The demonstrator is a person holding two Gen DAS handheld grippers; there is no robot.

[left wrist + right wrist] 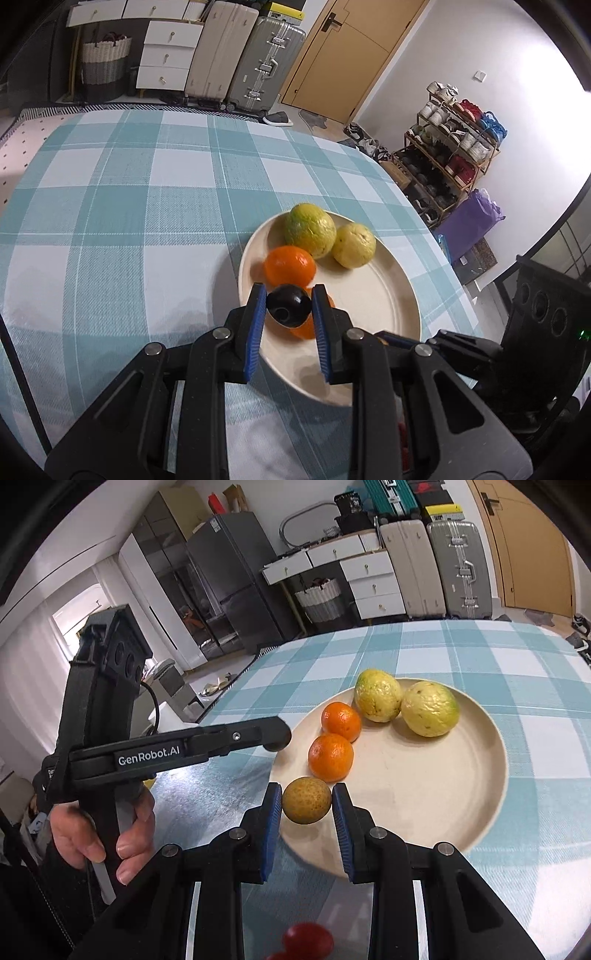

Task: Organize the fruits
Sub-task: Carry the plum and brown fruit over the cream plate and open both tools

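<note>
Nearest the right wrist camera there's something red (307, 939) blurred at the bottom edge, can't tell what it is. Just past that the right gripper (306, 805) has its blue pads on either side of a small brownish fruit (306, 800) — left pad touching, right pad with a sliver of gap showing, so it looks held but only lightly, hanging over the near rim of the plate (491, 775). Over on the left, the left gripper (289, 306) is clamped narrow on a dark plum (289, 305), lifted above the plate's near-left part, right over one of the oranges. From the right camera you can see the hand (99, 834) wrapped around that gripper's handle, off the table's left edge. On the plate itself: two oranges (331, 757) touching each other along the left side, one (341, 722) a bit further back, and behind them two yellow-green guavas (377, 696) side by side and touching at the far rim, the right one (430, 709) bigger in this view. The plate sits toward the near right part of the checked tablecloth (110, 192). Way back against the wall — two suitcases (266, 62), white drawers (166, 55) and a door (351, 55).
</note>
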